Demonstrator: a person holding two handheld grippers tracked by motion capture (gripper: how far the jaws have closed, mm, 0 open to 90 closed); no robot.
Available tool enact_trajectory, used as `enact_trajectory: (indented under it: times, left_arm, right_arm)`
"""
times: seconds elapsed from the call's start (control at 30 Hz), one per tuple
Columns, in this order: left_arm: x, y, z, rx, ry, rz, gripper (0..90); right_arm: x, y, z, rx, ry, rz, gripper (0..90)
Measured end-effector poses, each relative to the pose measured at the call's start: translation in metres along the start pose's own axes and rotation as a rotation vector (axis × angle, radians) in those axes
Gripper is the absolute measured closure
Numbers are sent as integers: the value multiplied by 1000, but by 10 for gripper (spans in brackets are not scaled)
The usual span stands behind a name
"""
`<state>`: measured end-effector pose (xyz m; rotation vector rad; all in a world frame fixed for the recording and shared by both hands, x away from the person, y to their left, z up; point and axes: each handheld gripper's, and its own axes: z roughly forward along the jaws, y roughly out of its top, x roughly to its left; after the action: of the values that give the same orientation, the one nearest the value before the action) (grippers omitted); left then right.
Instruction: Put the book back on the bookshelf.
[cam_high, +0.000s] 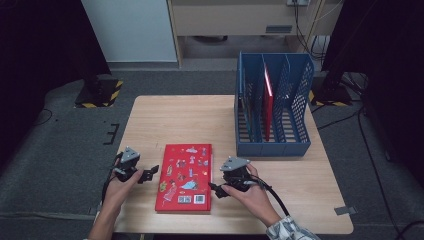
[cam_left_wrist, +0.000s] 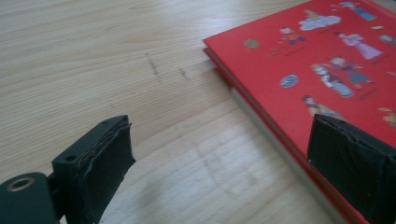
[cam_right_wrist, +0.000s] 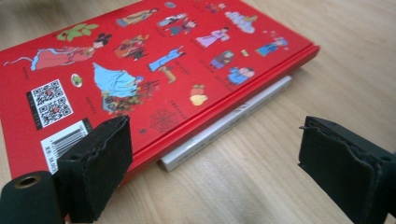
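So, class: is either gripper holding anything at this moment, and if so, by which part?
Nothing is held. The left gripper and right gripper both stand open on either side of the red book, which lies flat on the table.

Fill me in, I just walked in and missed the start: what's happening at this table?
A person holds a hand-held gripper in each hand on either side of a red book lying flat on the wooden table. The left hand-held gripper and right hand-held gripper are both open, close to the book's edges, not gripping it. A blue file rack stands behind, already holding books.
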<state>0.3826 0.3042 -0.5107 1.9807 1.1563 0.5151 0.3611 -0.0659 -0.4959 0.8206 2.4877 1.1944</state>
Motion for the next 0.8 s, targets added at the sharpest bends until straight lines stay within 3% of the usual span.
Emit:
enact_trajectory:
  times: [0.13,0.43,0.8]
  left_arm:
    - [-10,5,-1,-9,-37,15,61]
    - [-29,13,13,19,-95,33,48]
    - [-33,13,25,54,-95,64,47]
  right_arm:
    - [4,0,5,8,22,6,108]
    - [13,-1,16,43,67,31,89]
    - [17,-6,21,73,105,25,78]
